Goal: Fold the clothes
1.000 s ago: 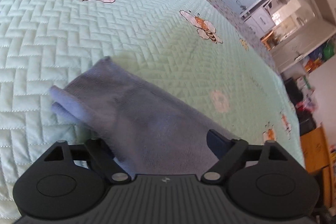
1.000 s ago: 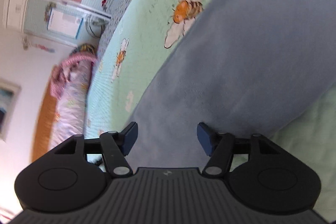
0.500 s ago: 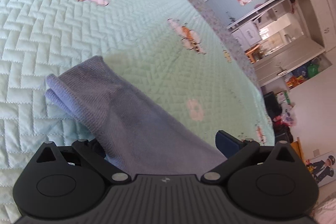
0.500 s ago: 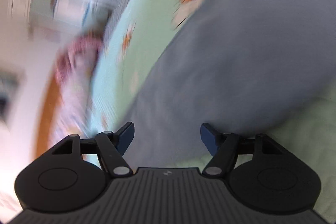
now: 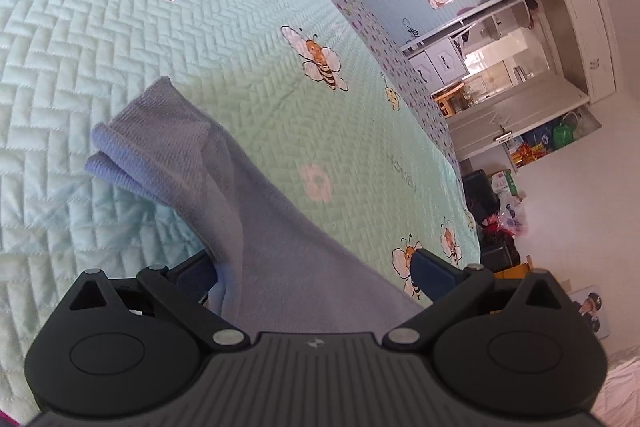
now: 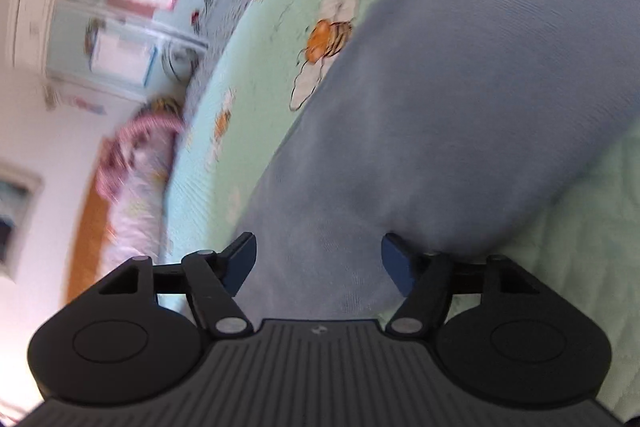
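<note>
Left claw (image 5: 316, 273) has spread fully wide and drawn back, pads clear of the blue garment (image 5: 224, 187) lying on the bed (image 5: 120, 75). Right claw (image 6: 316, 263) stands open above it. Fold apparently released.

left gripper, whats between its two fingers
In the left wrist view, the blue cloth runs between the open left gripper's fingers.

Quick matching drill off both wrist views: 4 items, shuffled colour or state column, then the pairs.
Items:
1. garment
2. quilt
3. left gripper
4. bee

States:
A. mint green, quilted
B. orange body, white wings
C. grey-blue, lying on the bed
D. jaws wide apart, cloth between them, not pinched

Pairs: 1-C, 2-A, 3-D, 4-B
</note>
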`<state>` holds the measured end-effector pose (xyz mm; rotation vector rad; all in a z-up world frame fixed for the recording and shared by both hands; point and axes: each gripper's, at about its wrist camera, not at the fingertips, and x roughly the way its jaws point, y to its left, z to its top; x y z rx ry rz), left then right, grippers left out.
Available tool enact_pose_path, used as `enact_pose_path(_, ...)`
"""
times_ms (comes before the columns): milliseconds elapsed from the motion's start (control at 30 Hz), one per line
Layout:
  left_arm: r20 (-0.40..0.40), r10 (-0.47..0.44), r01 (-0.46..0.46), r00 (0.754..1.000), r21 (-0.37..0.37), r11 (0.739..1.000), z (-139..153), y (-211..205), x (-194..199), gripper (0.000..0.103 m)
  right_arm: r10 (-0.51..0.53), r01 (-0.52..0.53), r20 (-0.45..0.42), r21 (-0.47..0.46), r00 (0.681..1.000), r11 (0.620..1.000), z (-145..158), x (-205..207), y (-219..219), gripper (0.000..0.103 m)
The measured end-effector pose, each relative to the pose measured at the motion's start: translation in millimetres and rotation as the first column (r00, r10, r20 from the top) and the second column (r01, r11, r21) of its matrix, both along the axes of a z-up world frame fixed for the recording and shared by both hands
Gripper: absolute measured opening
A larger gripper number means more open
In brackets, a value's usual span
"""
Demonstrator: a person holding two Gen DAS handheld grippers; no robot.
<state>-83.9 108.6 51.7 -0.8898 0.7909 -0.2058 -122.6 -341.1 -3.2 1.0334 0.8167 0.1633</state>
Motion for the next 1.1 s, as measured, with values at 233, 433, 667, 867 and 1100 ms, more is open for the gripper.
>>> enact_pose_path(233, -0.041, -0.002, -0.001, 0.999, -0.066, 0.998, -3.0, 2.5, -7.8, 0.103, 0.098, -0.09, 0.058, -0.129, 0.994, 0.988, 31.8, 3.6, 16.0, 0.078)
enact_pose_path(433, -0.033, -0.048, 0.045, 0.998, -0.094, 0.995, 0.6, -4.5, -13.9, 0.103, -0.059, 0.059, -0.022, 0.02, 0.998, 0.998, 0.0, -9.3, -8.8, 0.077)
enact_pose_path(667, -0.073, -0.067, 0.057, 0.995, -0.129, 0.99, -8.1, -14.2, -15.0, 0.103, -0.009, 0.013, 0.045, -0.088, 0.999, 0.996, 35.0, -14.2, 7.0, 0.078)
enact_pose_path(867, -0.048, -0.105, 0.098, 0.993, -0.136, 0.986, 0.5, -20.5, -19.9, 0.103, 0.095, -0.089, 0.062, -0.098, 0.993, 0.991, 43.6, -7.2, 37.3, 0.079)
enact_pose_path(1100, -0.063, -0.087, 0.076, 0.994, -0.151, 0.986, -4.3, -10.4, -19.5, 0.103, 0.192, -0.183, 0.046, -0.147, 0.98, 0.972, 46.7, -11.9, 65.9, 0.079)
